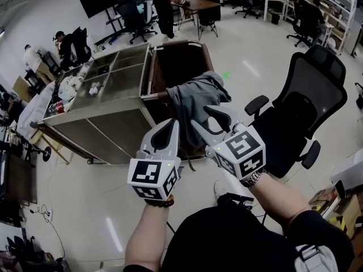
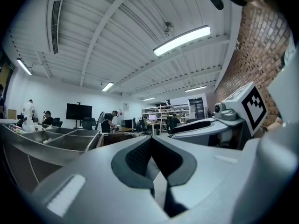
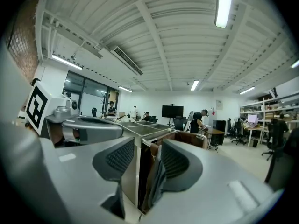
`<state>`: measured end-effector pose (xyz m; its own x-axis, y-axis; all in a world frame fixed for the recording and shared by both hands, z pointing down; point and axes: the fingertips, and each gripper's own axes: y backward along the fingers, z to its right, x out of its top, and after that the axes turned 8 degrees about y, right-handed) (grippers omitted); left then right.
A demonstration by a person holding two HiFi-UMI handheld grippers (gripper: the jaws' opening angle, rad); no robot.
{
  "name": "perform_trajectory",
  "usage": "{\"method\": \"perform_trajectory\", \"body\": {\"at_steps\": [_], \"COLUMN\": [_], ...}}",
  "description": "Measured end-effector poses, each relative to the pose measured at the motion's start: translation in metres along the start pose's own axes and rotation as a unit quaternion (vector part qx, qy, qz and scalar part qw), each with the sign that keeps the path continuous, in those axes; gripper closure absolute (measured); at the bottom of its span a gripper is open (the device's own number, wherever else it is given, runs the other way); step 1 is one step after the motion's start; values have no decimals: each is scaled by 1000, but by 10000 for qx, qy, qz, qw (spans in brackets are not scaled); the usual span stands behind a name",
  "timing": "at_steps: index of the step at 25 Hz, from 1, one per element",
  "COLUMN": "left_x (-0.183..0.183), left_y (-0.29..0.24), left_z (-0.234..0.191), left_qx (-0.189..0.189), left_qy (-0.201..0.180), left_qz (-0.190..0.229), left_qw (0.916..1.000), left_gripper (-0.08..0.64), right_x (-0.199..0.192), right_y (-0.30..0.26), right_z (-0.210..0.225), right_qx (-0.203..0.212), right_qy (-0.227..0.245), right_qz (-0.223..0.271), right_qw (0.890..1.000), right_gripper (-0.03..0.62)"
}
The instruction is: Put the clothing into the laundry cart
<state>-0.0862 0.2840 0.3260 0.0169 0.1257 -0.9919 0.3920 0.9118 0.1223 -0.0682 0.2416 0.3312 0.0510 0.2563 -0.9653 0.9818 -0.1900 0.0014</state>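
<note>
A grey garment (image 1: 193, 98) hangs over the near rim of the laundry cart's brown bin (image 1: 180, 55). The bin sits beside the cart's metal compartments (image 1: 122, 67). My right gripper (image 1: 205, 120) reaches into the garment's lower edge. In the right gripper view its jaws (image 3: 142, 153) stand a little apart. A fold of grey cloth (image 3: 156, 181) lies against the right pad, and the left pad is clear of it, with the cart's edge (image 3: 135, 139) showing in the gap. My left gripper (image 1: 168, 126) hovers just left of it, its jaws (image 2: 150, 146) together and empty.
A black office chair (image 1: 300, 115) stands close on the right of the cart. White items and bottles (image 1: 71, 88) lie in the cart's far left compartments. Desks, chairs and people (image 1: 164, 4) fill the back of the room.
</note>
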Motion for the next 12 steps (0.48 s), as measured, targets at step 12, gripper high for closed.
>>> {"method": "perform_trajectory", "body": {"at_steps": [12], "left_x": [3], "left_y": [19], "left_z": [14], "left_qx": [-66], "left_qy": [-4], "left_qz": [44], "left_qw": [10000], "left_gripper": [558], "right_x": [6], "right_y": [19], "right_z": [-14], "right_qx": [-266], "right_qy": [166], "right_qz": [102], "right_qw": [9995], "right_gripper": [475]}}
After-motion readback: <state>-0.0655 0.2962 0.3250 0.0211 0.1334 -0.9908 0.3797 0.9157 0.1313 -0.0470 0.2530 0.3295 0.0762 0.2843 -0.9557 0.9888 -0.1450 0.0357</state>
